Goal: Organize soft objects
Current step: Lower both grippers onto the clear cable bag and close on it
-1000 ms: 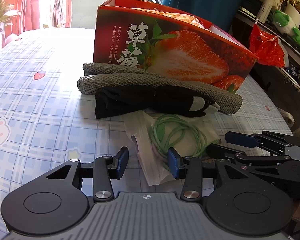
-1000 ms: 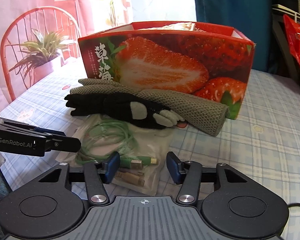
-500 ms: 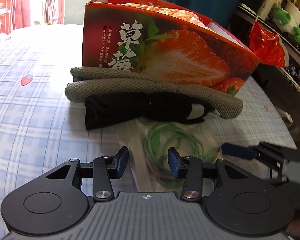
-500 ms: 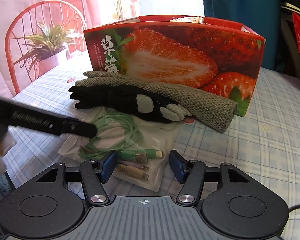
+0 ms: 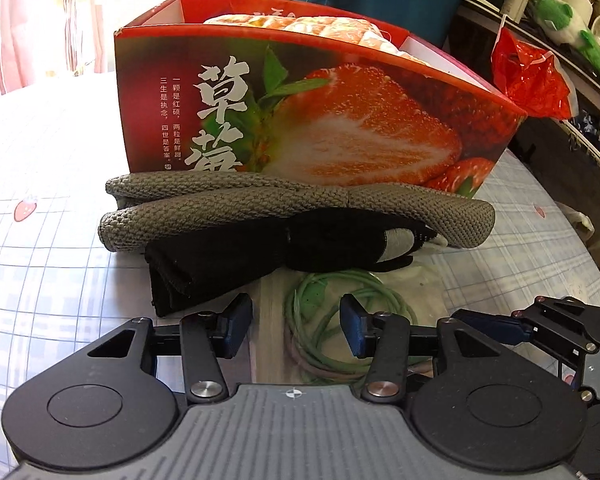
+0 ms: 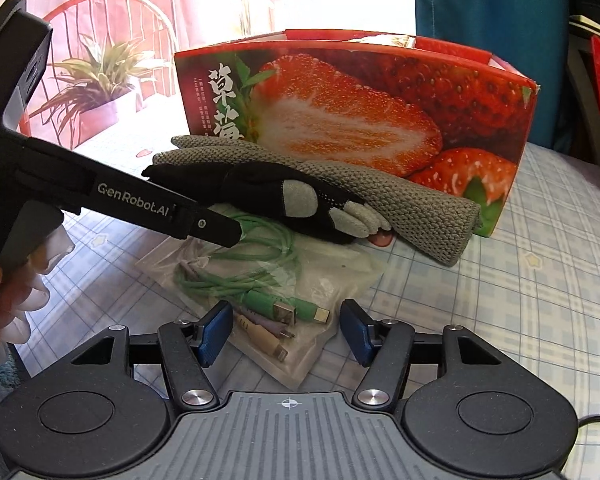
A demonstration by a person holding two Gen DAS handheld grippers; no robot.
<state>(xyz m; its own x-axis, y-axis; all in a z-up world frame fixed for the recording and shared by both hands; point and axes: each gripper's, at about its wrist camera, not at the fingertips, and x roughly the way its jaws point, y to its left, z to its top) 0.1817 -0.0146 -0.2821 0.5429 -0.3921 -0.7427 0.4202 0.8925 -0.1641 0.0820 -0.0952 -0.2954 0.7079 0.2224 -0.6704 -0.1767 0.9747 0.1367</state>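
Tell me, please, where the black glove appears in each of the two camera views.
Left wrist view: black glove, centre, just below the grey knitted glove.
Right wrist view: black glove, centre-left, on the grey knitted glove.
Shared landmark: strawberry box behind.

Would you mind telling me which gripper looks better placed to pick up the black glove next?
Probably the left gripper: its open jaws are nearest the black glove. The right gripper hangs over the cable bag.
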